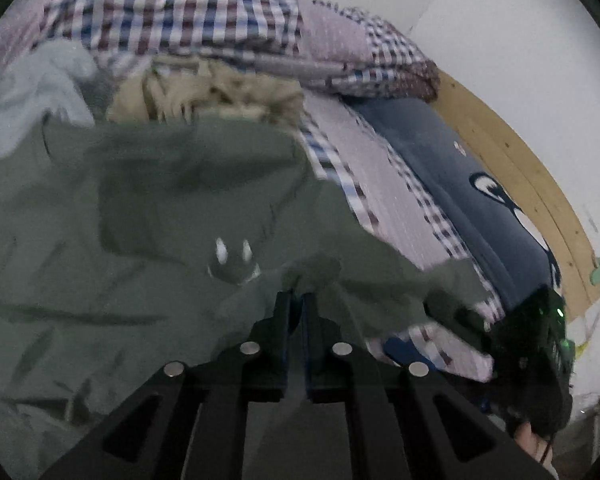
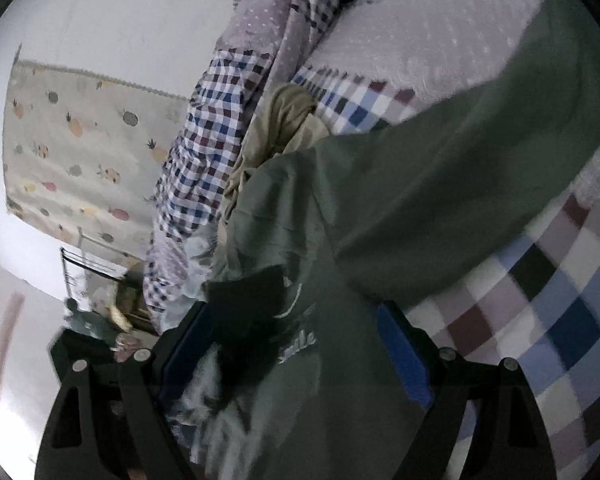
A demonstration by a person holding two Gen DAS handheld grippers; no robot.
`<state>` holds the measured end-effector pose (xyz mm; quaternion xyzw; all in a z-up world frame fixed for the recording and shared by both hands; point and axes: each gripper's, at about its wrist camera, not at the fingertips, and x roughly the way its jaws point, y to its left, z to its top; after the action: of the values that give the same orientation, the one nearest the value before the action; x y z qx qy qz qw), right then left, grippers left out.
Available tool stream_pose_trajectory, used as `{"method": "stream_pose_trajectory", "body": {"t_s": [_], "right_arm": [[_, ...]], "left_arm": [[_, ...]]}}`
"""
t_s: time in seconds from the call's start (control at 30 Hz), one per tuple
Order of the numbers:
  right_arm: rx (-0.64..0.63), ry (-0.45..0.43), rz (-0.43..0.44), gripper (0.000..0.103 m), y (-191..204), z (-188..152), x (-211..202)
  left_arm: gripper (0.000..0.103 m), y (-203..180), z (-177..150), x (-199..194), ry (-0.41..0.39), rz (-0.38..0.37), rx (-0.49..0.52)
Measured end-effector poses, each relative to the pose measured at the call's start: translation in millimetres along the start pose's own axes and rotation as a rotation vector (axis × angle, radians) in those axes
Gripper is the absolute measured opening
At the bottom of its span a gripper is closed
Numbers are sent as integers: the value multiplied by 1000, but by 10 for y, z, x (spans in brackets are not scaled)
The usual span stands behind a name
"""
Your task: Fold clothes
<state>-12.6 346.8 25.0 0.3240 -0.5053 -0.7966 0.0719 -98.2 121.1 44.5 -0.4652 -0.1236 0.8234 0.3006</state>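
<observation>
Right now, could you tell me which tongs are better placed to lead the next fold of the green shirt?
Left. The left tongs are already shut on a pinch of the green shirt, while the right tongs stand open, with the shirt merely lying between their fingers.

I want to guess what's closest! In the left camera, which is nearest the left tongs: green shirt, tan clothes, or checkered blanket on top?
1. Green shirt: pinched in the left tongs.
2. Tan clothes: behind the shirt, middle.
3. Checkered blanket: farthest, piled along the top.
</observation>
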Motion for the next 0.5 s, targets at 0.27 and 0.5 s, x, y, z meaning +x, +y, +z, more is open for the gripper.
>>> {"method": "stream_pose_trajectory", "body": {"t_s": [0.27,0.5], "right_arm": [[92,78,69,87,-142,1,175],[41,112,64,87,-48,-41,265]], "left_arm": [[76,162,-311,-509,-23,-80,-30],[82,535,-520,-1291,-185,-19,-75]]}}
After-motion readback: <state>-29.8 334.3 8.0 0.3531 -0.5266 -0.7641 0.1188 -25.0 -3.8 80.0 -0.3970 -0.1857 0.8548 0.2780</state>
